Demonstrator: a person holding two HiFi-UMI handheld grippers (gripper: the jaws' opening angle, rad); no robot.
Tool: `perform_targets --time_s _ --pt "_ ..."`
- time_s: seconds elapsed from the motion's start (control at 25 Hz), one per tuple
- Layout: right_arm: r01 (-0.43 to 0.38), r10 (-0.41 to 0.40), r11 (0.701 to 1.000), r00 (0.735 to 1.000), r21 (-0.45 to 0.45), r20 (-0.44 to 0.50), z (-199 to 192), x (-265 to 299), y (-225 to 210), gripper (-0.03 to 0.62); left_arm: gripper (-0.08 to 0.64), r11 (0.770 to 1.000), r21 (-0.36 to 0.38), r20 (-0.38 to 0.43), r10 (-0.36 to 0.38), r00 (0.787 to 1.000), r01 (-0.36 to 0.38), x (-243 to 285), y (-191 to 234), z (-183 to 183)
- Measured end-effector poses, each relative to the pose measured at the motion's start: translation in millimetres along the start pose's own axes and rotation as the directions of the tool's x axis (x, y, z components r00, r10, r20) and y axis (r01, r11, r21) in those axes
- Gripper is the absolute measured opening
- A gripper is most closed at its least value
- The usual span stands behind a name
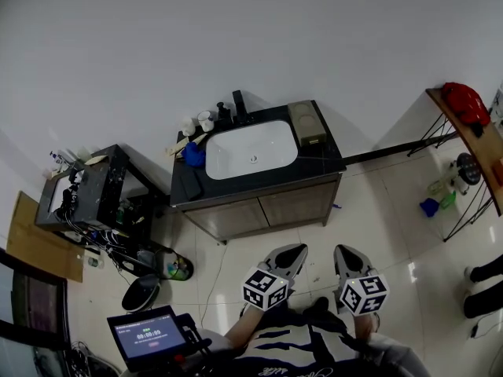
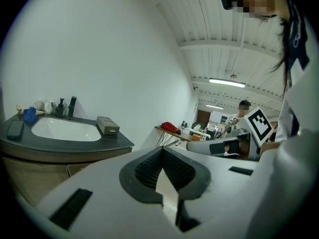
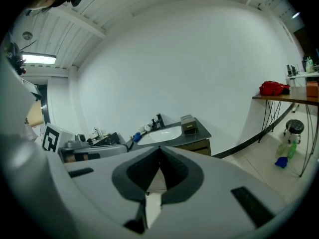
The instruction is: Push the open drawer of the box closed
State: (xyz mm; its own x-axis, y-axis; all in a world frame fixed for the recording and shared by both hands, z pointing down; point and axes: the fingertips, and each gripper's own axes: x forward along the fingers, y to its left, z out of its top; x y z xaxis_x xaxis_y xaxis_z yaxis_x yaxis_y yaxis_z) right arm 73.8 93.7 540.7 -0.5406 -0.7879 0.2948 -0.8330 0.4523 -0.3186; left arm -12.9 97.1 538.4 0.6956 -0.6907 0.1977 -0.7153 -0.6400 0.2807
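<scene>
Left gripper: the grey two-jaw left gripper hangs close to the person's body over the pale tiled floor. Its dark ribbed pads are clenched tip to tip, with nothing between them.
Right gripper: the matching right gripper is just beside the left one. Its jaws are likewise pressed together and empty.
Cabinet: the wood-fronted vanity cabinet stands ahead on the floor, well apart from both grippers.
Countertop: the dark stone countertop carries an oval white basin at its middle. A crumpled blue cloth lies near its left edge and a black faucet stands at its back edge.
Box: the grey-green rectangular box sits at the countertop's back right corner, just beside the basin and untouched. I cannot tell whether its drawer is out.
Wall: a plain white wall rises behind the cabinet.
</scene>
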Motion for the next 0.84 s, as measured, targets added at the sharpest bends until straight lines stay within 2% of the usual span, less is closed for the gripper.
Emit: perform_targets --time_s 0.28,0.84 --pt "0.043 -0.043 0.999 0.999 0.006 -0.014 10 11 17 -0.002 0.002 0.999 -0.008 -0.006 -0.05 0.999 0.05 -9 16 17" --pt "0.057 -0.057 0.998 0.998 0.006 -0.017 2 21 40 -0.002 0.002 0.998 -0.008 -0.011 -0.065 0.998 0.065 -29 34 14"
